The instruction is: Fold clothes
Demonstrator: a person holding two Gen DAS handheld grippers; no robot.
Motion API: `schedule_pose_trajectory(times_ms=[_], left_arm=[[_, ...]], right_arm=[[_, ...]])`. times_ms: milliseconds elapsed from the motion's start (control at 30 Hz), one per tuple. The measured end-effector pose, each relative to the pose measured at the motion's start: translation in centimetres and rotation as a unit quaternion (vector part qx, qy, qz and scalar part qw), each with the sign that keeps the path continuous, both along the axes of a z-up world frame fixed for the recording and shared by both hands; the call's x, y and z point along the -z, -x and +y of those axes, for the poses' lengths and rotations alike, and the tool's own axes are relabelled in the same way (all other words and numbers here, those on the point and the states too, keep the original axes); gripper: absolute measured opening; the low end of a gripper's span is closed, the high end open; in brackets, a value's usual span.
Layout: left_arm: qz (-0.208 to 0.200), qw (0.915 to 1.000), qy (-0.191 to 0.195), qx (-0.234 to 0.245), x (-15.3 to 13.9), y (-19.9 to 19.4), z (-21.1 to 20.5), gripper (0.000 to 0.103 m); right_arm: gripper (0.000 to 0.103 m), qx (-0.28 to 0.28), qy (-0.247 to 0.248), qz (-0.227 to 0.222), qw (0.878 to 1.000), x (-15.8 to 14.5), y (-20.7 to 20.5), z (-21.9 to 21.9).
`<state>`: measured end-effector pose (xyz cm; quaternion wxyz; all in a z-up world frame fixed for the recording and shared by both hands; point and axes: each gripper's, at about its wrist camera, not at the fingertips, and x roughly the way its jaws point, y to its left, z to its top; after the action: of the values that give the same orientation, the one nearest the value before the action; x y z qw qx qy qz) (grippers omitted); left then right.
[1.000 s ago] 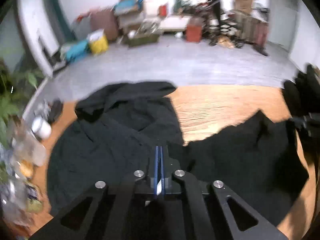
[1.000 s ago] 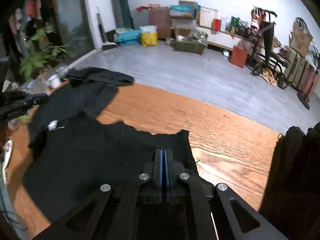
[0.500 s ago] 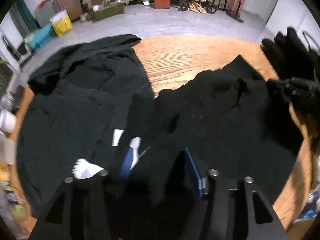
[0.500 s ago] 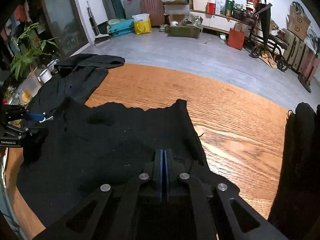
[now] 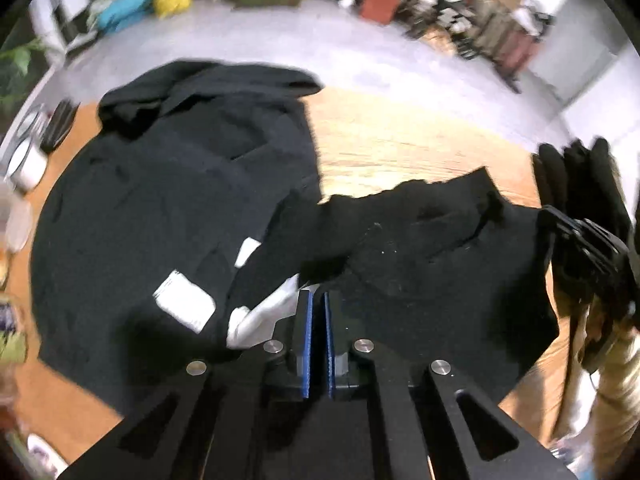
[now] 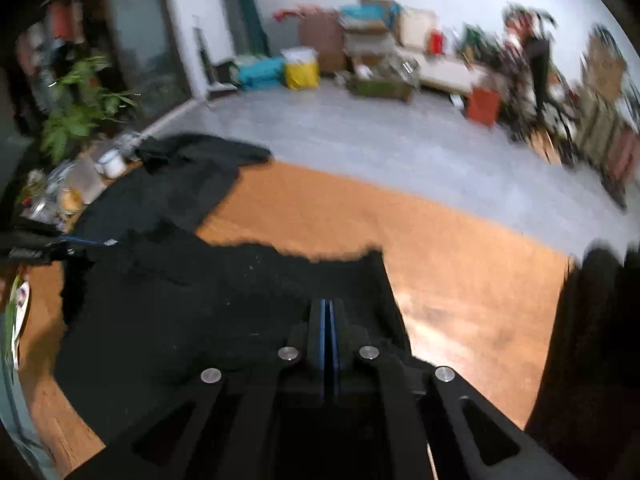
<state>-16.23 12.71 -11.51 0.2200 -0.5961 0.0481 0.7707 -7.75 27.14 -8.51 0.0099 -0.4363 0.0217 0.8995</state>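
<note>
Mugs [image 5: 24, 160] stand empty-looking — beside black garment [image 5: 160, 200].

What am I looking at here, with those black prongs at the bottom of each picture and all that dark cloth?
There is no robot: a person holds a two-finger gripper in each hand, each with a wide-angle camera looking along its fingers. One picture comes from the left gripper, the other from the right gripper. A wooden table carries two dark clothes. Both grippers pinch the nearer black garment: the right is shut on its edge, and the left's jaws are closing on a fold beside a white label. The other black garment lies spread further back.
</note>
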Motion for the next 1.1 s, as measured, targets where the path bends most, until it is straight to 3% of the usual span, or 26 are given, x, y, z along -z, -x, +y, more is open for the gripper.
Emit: schedule_pose_trajectory(times_ms=[100, 167, 300, 367, 400, 500, 533, 600, 633, 700, 767, 833, 900, 933, 1033, 1100], left_arm=[[0.037, 0.9989, -0.015, -0.026, -2.2, 2.5, 0.1, 0.005], [0.044, 0.9978, -0.015, -0.047, -1.8, 3.8, 0.5, 0.005], [0.052, 0.9918, 0.111, -0.035, 4.7, 4.9, 4.1, 0.006], [0.052, 0.9878, 0.142, -0.039, 7.7, 4.4, 5.0, 0.006], [0.078, 0.9855, 0.144, -0.044, 7.9, 3.8, 5.2, 0.006], [0.125, 0.9782, 0.16, -0.041, 8.3, 2.4, 5.7, 0.007], [0.135, 0.976, 0.167, -0.037, 8.4, 2.1, 5.8, 0.007], [0.132, 0.9765, 0.166, -0.036, 8.4, 2.1, 5.8, 0.007], [0.131, 0.9771, 0.164, -0.036, 8.3, 2.1, 5.7, 0.007], [0.133, 0.9843, 0.1, -0.058, 5.9, 0.4, 4.0, 0.007], [0.134, 0.9871, 0.036, -0.08, 3.4, -1.3, 2.3, 0.007], [0.136, 0.9853, -0.029, -0.099, 1.0, -3.2, 0.7, 0.014], [0.171, 0.9778, -0.104, -0.062, -0.9, -8.6, 0.0, 0.031], [0.187, 0.9751, -0.115, -0.034, -0.9, -10.7, 0.2, 0.031], [0.212, 0.9753, -0.057, -0.02, 1.4, -15.5, 0.8, 0.031], [0.181, 0.9805, -0.04, -0.065, 4.0, -16.6, -0.3, 0.031]], right_arm=[[0.003, 0.005, -0.035, 0.004, 0.999, -0.8, 2.1, -0.1], [0.003, 0.02, -0.049, -0.004, 0.999, -0.3, 3.9, 0.5], [0.003, 0.055, -0.02, -0.081, 0.995, 5.3, 7.7, 1.9], [0.002, 0.079, -0.03, -0.107, 0.991, 7.9, 8.4, 2.3], [0.002, 0.088, -0.03, -0.097, 0.991, 8.4, 8.2, 2.6], [0.02, 0.111, -0.014, -0.094, 0.989, 8.2, 7.5, 3.5], [0.035, 0.115, -0.005, -0.095, 0.989, 7.7, 7.1, 3.7], [0.036, 0.111, 0.022, -0.075, 0.991, 5.7, 5.4, 3.8], [0.037, 0.103, 0.038, -0.06, 0.992, 4.4, 4.2, 3.6], [0.047, 0.062, 0.073, -0.044, 0.994, 2.5, 1.0, 1.9], [0.049, 0.021, 0.107, -0.03, 0.994, 0.8, -2.2, 0.3], [0.048, -0.022, 0.132, -0.034, 0.99, 0.9, -5.5, -2.0], [0.048, -0.037, 0.146, -0.045, 0.988, 1.9, -7.6, -3.7], [0.048, -0.035, 0.148, -0.053, 0.987, 2.7, -8.2, -4.3], [0.044, 0.005, 0.145, -0.064, 0.987, 6.4, -9.3, -5.1], [0.043, 0.03, 0.162, -0.048, 0.985, 8.2, -9.8, -4.9]])
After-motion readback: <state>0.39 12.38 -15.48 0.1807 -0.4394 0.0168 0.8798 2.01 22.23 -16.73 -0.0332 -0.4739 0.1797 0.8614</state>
